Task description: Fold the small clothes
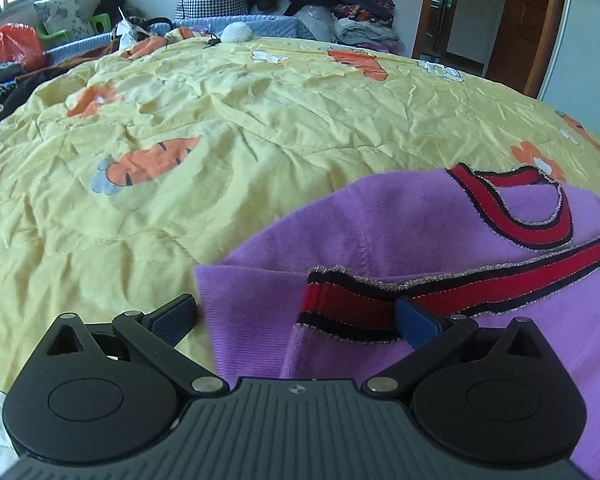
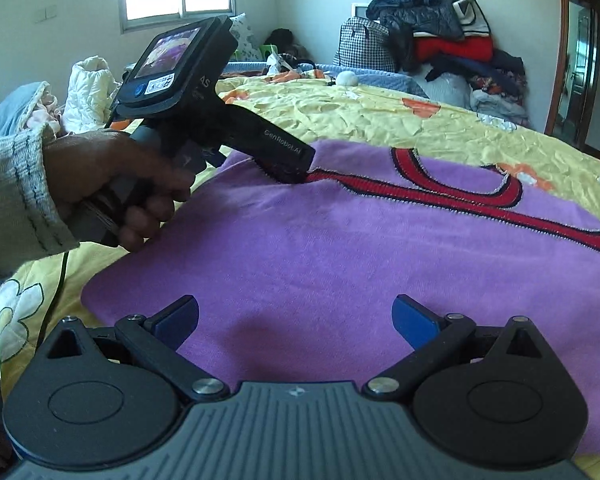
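Note:
A small purple knit top (image 2: 320,256) with red and dark striped trim (image 2: 476,196) lies spread on the yellow bedspread (image 1: 220,120). In the left wrist view the top (image 1: 400,220) fills the right side, its sleeve folded across the body with the striped cuff (image 1: 340,308) near the fingers. My left gripper (image 1: 296,316) is open, the sleeve lying between its jaws. It also shows in the right wrist view (image 2: 288,168), tips resting on the top's left part. My right gripper (image 2: 296,316) is open and empty, just above the top's near edge.
The yellow bedspread (image 2: 360,112) with carrot prints covers the bed. A pile of clothes (image 2: 456,56) and a checked bag (image 2: 360,52) stand at the far side. A wooden door (image 1: 528,20) is at the right. Bedding and bags (image 2: 88,88) lie at the left.

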The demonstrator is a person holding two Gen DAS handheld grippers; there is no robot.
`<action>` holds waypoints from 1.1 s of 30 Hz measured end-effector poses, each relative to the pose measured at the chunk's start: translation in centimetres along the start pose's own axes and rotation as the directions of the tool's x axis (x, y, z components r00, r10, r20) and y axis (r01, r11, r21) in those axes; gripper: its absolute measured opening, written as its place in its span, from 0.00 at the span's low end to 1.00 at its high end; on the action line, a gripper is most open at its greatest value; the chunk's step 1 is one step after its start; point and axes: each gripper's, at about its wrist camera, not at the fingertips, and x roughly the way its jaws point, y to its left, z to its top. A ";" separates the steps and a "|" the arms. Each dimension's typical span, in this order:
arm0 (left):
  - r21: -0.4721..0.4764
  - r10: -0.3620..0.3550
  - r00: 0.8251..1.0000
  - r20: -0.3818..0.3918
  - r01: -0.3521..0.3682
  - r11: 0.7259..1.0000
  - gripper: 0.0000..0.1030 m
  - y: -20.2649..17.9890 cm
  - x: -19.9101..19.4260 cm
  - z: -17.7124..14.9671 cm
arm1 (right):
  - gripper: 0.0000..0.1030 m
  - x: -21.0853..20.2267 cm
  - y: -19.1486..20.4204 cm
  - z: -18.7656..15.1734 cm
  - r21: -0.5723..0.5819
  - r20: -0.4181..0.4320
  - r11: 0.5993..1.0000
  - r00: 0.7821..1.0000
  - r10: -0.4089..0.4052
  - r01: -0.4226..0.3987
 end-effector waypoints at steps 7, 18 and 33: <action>0.009 -0.015 1.000 -0.007 0.015 1.000 1.00 0.0 0.0 0.0 | 1.00 0.1 0.5 -0.1 0.011 -0.016 0.999 0.999 0.031 -0.031; 0.016 -0.024 0.999 -0.029 0.024 1.000 1.00 -0.4 0.1 0.2 | 1.00 -0.1 2.4 -0.5 -0.032 -0.036 0.996 0.996 0.086 -0.087; 0.015 -0.021 1.000 -0.014 0.021 1.000 1.00 -0.5 0.0 -0.1 | 1.00 -0.3 4.2 -1.0 -0.094 -0.057 0.989 0.993 0.108 -0.113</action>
